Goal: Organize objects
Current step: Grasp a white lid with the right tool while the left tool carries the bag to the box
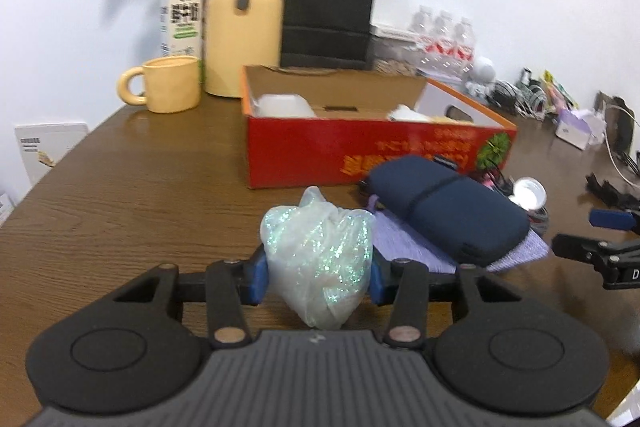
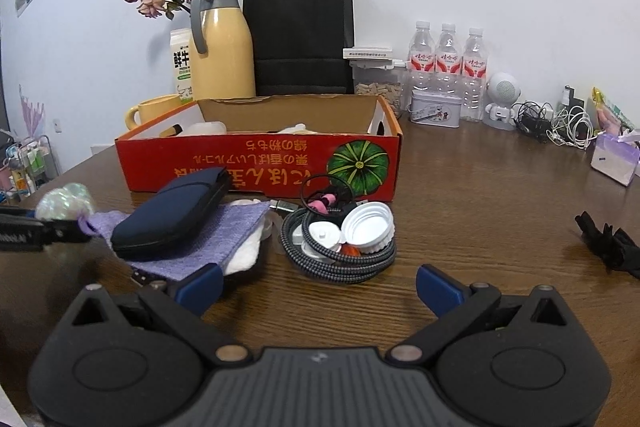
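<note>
Evidently the left tool [image 1: 316, 273] has its blue pads clamped on the glittery plastic bag [image 1: 318, 259], low over the table [image 1: 120, 211], likely bound for the red box [image 1: 360, 151] just ahead. The right tool [image 2: 318, 287] waits, spread apart and empty, near the braided cable [image 2: 340, 251].

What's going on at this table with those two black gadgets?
A person is tidying a cluttered wooden table with a hand-held grasping tool in each hand. The left tool is closed on a small glittery plastic bag, just in front of an open red cardboard box that already holds a few white items. The right tool is open and empty, hovering in front of a coiled cable with white caps on it. A navy pouch lies on a purple cloth.
</note>
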